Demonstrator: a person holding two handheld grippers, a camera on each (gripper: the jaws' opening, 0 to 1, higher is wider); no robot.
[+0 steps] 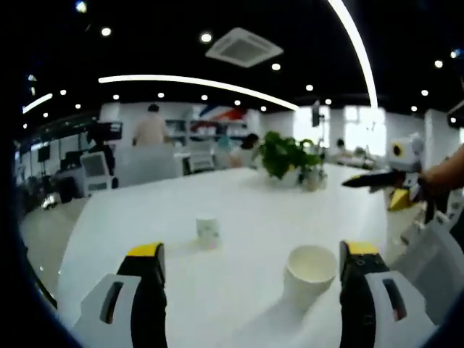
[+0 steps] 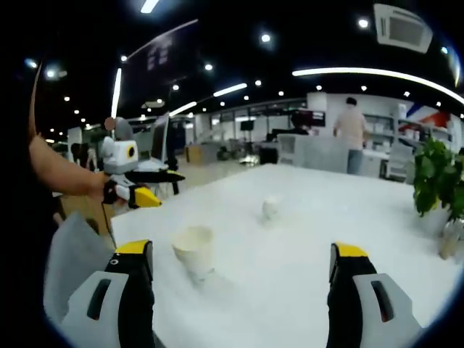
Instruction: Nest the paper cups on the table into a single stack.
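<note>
Two white paper cups stand upright and apart on the white table point(image 1: 239, 210). The nearer cup point(image 1: 311, 272) sits close to my left gripper's right jaw, its mouth open upward. The farther cup point(image 1: 207, 231) is smaller in view, past the jaws. My left gripper point(image 1: 254, 261) is open and holds nothing. In the right gripper view the near cup point(image 2: 194, 250) stands just beyond the left jaw and the far cup point(image 2: 271, 207) lies further up the table. My right gripper point(image 2: 243, 261) is open too. The other gripper appears at each view's edge point(image 1: 384, 180) point(image 2: 141, 181).
A potted green plant point(image 1: 286, 158) stands at the far end of the table, also seen in the right gripper view point(image 2: 438, 181). A person point(image 1: 151, 129) stands far back among desks and chairs. A sleeve and arm point(image 2: 58, 174) show at the left.
</note>
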